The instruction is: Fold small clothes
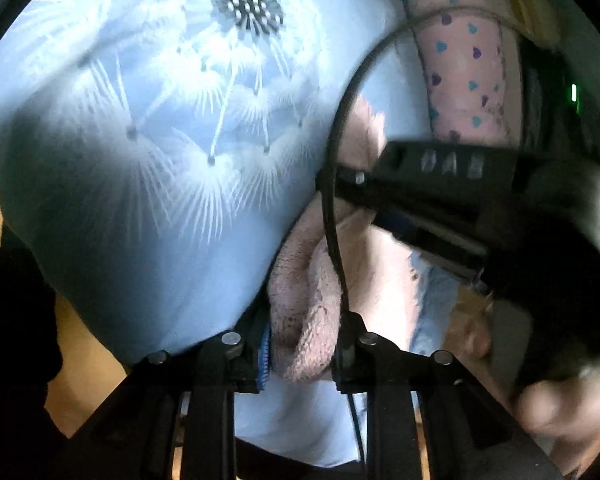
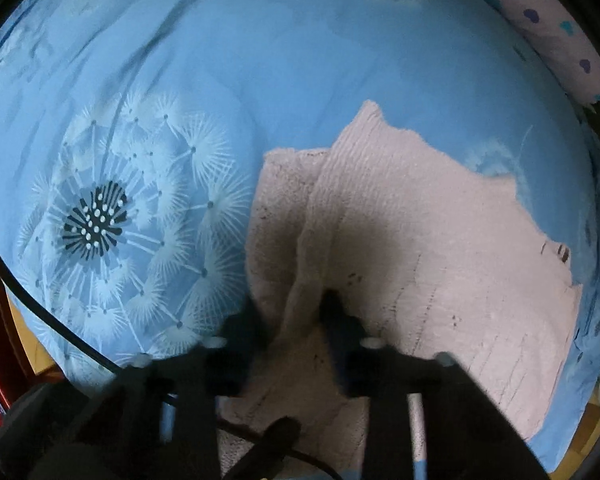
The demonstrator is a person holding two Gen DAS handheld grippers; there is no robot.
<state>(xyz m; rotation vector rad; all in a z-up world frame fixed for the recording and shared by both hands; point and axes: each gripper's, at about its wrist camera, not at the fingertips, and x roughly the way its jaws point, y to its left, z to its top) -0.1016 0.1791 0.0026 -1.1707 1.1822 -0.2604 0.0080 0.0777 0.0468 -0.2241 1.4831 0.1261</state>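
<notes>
A small pink knitted garment lies spread on the blue dandelion-print bedsheet. My right gripper is shut on a raised fold of it near its left edge. In the left wrist view, my left gripper is shut on a bunched fold of the same pink garment, lifted off the sheet. The right gripper's black body crosses that view on the right, its tip over the garment.
A pink pillow with blue and purple hearts lies at the bed's far side; it also shows in the right wrist view. A black cable hangs across the left view. Another cable crosses the bed's edge. Wooden floor lies beyond.
</notes>
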